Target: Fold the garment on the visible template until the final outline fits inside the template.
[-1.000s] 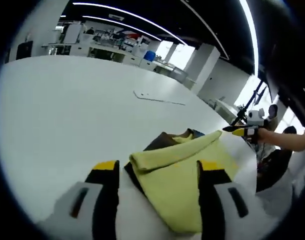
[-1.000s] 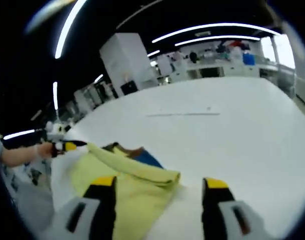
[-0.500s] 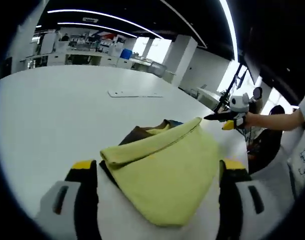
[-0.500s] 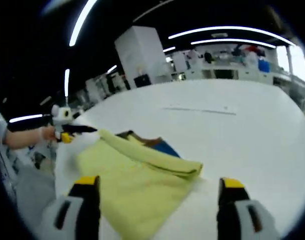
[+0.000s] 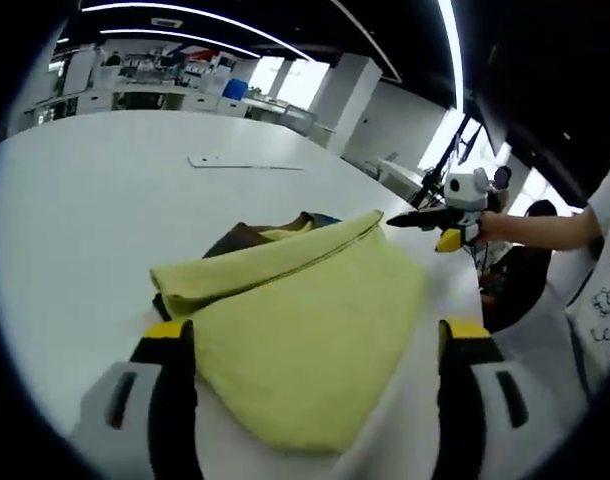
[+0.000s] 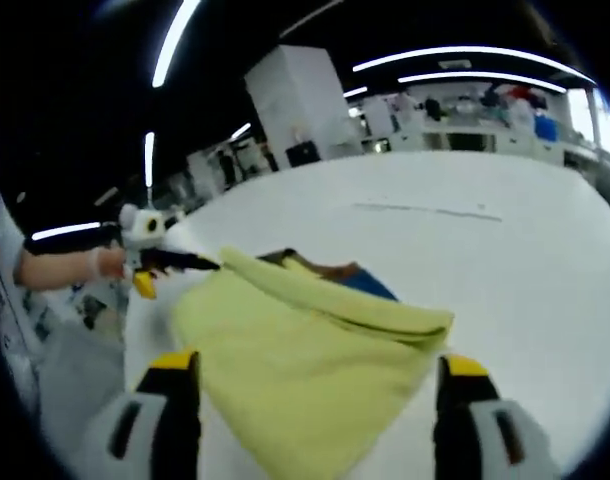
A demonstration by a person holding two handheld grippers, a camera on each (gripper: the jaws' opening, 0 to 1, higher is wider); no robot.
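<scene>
A yellow garment (image 5: 305, 310) lies folded on the white table (image 5: 85, 220), with brown cloth (image 5: 240, 238) and a bit of blue (image 5: 325, 217) showing past its rolled far edge. My left gripper (image 5: 315, 330) is open, its jaws wide apart on either side of the near part of the garment. My right gripper (image 6: 315, 362) is open the same way over the yellow garment (image 6: 305, 350). The right gripper (image 5: 410, 217) reaches in at the garment's far corner in the left gripper view. The left gripper (image 6: 200, 263) points at the opposite corner. A thin template line (image 5: 245, 165) marks the table farther back.
The table's edge runs close behind the garment on the person's side, where a hand (image 5: 530, 228) and dark objects (image 5: 515, 290) show. The template line (image 6: 425, 211) lies on the bare table (image 6: 525, 260). Benches and pillars stand in the room beyond.
Both grippers' jaws have spread wider than one second ago. Both views have closed in on the garment, which looks larger and flatter; the line has slid away in the picture.
</scene>
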